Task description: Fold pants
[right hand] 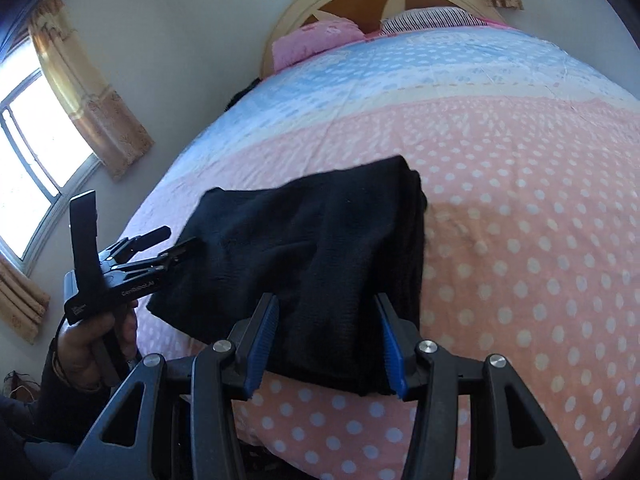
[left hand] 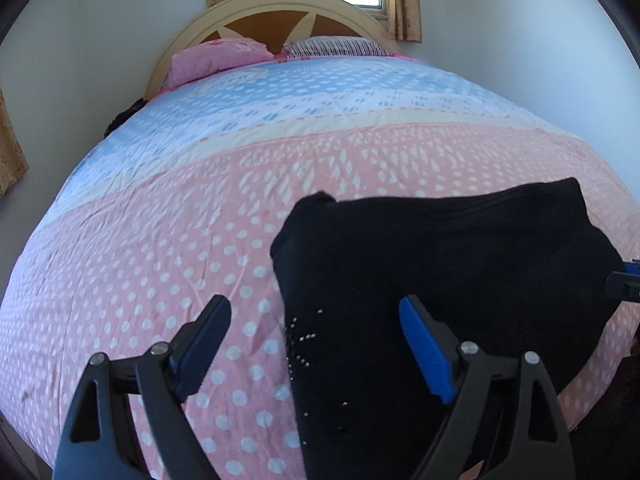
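Note:
The black pants (left hand: pixel 440 264) lie folded into a compact stack near the foot of the bed; they also show in the right wrist view (right hand: pixel 312 248). My left gripper (left hand: pixel 316 320) is open, hovering over the stack's left edge, holding nothing. It also shows in the right wrist view (right hand: pixel 176 242) at the stack's left side. My right gripper (right hand: pixel 326 316) is open, its blue-padded fingers (right hand: pixel 390 344) straddling the near edge of the stack without clamping it. Its tip shows at the right edge of the left wrist view (left hand: pixel 624 280).
The bed has a pink and blue dotted quilt (left hand: pixel 160 240). A pink pillow (left hand: pixel 216 58) and a striped pillow (left hand: pixel 336 46) lie against the headboard (left hand: pixel 280 12). Curtained windows (right hand: pixel 44 120) are on the walls. The bed's foot edge is just below the stack.

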The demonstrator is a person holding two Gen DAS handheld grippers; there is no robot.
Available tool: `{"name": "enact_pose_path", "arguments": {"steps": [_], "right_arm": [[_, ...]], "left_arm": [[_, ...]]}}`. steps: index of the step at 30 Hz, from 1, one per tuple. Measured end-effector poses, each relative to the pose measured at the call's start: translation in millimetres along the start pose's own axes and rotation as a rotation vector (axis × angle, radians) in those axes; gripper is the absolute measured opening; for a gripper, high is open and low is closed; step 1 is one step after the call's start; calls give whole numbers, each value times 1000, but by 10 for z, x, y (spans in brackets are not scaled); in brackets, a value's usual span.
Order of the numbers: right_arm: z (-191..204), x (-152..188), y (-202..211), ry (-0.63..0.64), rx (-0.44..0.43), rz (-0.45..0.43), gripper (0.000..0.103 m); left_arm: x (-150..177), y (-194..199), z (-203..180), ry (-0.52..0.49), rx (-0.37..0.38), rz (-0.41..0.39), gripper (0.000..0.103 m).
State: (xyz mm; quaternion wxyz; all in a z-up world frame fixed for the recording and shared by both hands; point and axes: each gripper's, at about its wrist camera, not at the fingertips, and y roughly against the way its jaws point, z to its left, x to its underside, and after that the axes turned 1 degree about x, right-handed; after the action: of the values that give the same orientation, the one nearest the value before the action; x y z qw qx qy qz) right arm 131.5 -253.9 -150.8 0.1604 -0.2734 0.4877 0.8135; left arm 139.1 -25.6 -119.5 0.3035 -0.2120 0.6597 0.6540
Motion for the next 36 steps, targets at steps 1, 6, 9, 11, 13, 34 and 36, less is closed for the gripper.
{"name": "enact_pose_path", "arguments": {"steps": [1, 6, 9, 11, 13, 34, 36], "right_arm": [[-19, 12, -5, 1, -1, 0, 50], [66, -3, 26, 63, 52, -3, 50], [36, -151, 193, 34, 121, -82, 50], [45, -284, 285, 12, 127, -138, 50], [108, -425, 284, 15, 71, -167, 50], [-26, -376, -195, -84, -102, -62, 50], [80, -285, -102, -32, -91, -66, 50]], "left_arm": [[17, -23, 2, 8, 8, 4, 89], [47, -19, -36, 1, 3, 2, 95], [27, -28, -41, 4, 7, 4, 95], [19, -36, -45, 4, 8, 6, 95], [14, -33, -52, 2, 11, 8, 95], [31, -37, -31, 11, 30, 30, 102], [30, -16, -36, 9, 32, 28, 102]]}}
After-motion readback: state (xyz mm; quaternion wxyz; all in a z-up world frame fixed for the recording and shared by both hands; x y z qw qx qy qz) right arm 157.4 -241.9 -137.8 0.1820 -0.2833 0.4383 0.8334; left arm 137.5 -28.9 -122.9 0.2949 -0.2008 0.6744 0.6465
